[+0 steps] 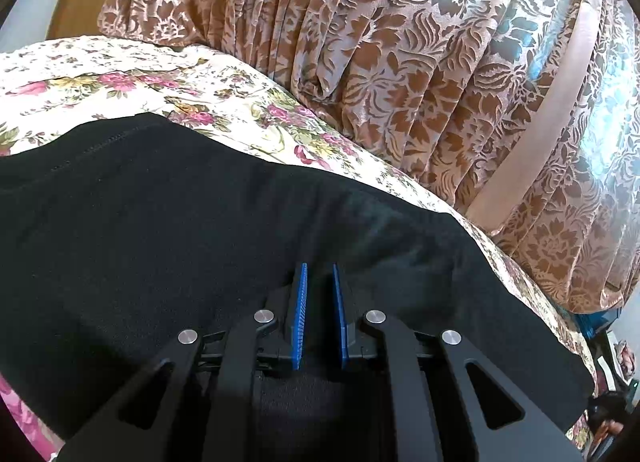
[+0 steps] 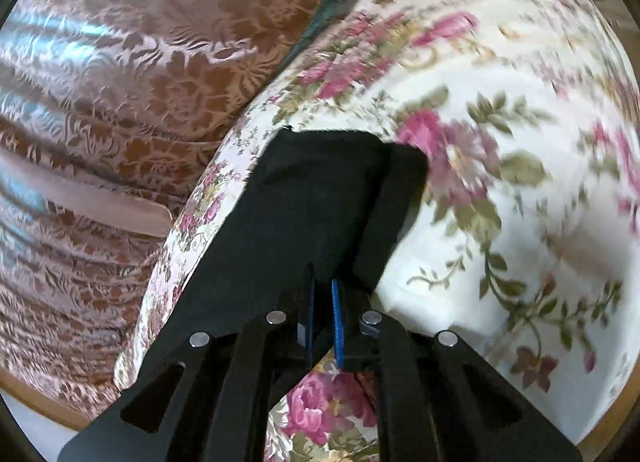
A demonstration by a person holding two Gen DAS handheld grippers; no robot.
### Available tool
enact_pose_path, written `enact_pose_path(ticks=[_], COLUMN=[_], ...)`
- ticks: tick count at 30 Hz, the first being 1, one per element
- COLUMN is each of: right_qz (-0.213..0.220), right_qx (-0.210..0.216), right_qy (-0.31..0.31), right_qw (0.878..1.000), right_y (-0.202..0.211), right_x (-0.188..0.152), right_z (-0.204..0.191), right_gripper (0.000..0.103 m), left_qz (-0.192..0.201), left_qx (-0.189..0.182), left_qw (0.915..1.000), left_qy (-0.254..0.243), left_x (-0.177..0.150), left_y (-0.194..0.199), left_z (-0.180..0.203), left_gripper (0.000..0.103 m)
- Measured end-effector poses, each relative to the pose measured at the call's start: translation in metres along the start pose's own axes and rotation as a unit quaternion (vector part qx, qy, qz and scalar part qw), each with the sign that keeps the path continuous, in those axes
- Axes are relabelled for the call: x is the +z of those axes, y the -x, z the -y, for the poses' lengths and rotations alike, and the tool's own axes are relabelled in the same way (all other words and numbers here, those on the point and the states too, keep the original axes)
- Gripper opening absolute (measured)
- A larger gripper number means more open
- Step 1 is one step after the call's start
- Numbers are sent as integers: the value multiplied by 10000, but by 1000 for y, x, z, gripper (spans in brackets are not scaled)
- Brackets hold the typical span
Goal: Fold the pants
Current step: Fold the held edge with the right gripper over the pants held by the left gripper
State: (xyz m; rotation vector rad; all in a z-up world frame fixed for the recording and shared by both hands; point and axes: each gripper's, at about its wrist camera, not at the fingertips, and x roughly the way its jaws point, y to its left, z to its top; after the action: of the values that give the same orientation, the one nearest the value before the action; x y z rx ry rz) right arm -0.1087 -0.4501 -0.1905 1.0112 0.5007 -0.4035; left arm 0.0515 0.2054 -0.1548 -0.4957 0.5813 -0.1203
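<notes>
while both narrow claws pinch the black pants (image 1: 168, 221), they drape over the floral bedspread (image 2: 500, 221).

- The black pants (image 1: 200, 221) run off the left wrist view at 9 o'clock and under the left gripper (image 1: 320, 274) at 6 o'clock, so their full extent is hidden.
- Whether cloth lies between its blue fingers (image 1: 301, 314) cannot be told.
- In the right wrist view the floral bedspread (image 2: 500, 165) is blurred toward 3 o'clock.
- The right gripper (image 2: 322, 286) covers the pants' near end.
- Small clutter (image 1: 612, 414) at 4 o'clock is too small to identify.
</notes>
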Motion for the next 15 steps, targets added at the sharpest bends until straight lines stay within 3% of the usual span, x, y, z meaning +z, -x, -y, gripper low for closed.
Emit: enact_pose_path(ticks=[3,5,7,9,12,14,15], right_qz=[40,91,204,303,313,251,210], right_qx=[53,114,203,196,238,242,201], right_qy=[109,184,151,82,-112,-285,-299], right_qw=[9999,9997,9995,9993,9992,9990,9991], right_y=[3,7,11,10,2,-6,-8], right_x=[2,6,10,19,33,39,40], right_z=[-7,-10,-9,-7,1,7,7], right_gripper=[12,29,40,40,40,32,21], left_qz=[5,-69,-58,-111,-487,-875,-1101], left_qx=[124,328,206,-138,-841,-1317,-1507], left_qw=[9999,9990,9985,9971,9874,9742,9649], left_qy=[-77,-290,-498,-738,-1249,-1613,-1850], left_x=[0,2,2,-2,-16,-30,-40], left_y=[0,-1,3,7,4,-6,-14], left_z=[3,16,31,54,104,140,162], left_gripper=[12,12,12,11,11,11,11])
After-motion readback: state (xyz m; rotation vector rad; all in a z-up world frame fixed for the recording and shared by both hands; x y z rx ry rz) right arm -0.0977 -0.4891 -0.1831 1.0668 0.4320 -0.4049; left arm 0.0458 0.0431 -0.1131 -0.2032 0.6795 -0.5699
